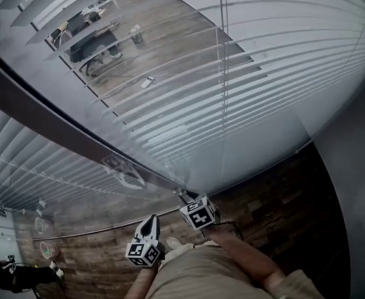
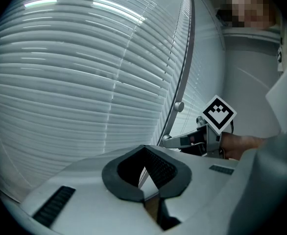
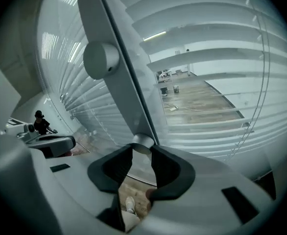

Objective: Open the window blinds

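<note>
- Two knobs sit on the frame post. The lower knob is the one in play; the upper knob is well above it, untouched.
- right gripper: jaws clamped on the lower knob, one pad each side, held at the tips only.
- left gripper: jaws together, nothing btwn them. It's near the right one and faces the left panel.
- blinds: behind the glass, right of the post. Slats are part-tilted and the room beyond shows thru the gaps. The left panel's slats look shut.
- Step in hand, prob: twist the knob to tilt the slats flat.
- Roll the wrist about the knob's own axis w/ no sideways pull. The tip grip is shallow and a smooth round knob will likely slip, so re-seat deeper if it skids.
- Judge progress by the slats, not the gripper. Stop when the knob stiffens; don't force it.
- Edges: glass & post are right at the jaw tips, so no pushing fwd. The left gripper is near enough that a roll could bump it; I'd back it off.
- Room: open floor runs to the right, up to the grey wall. The person's leg is just below both grippers.
</note>
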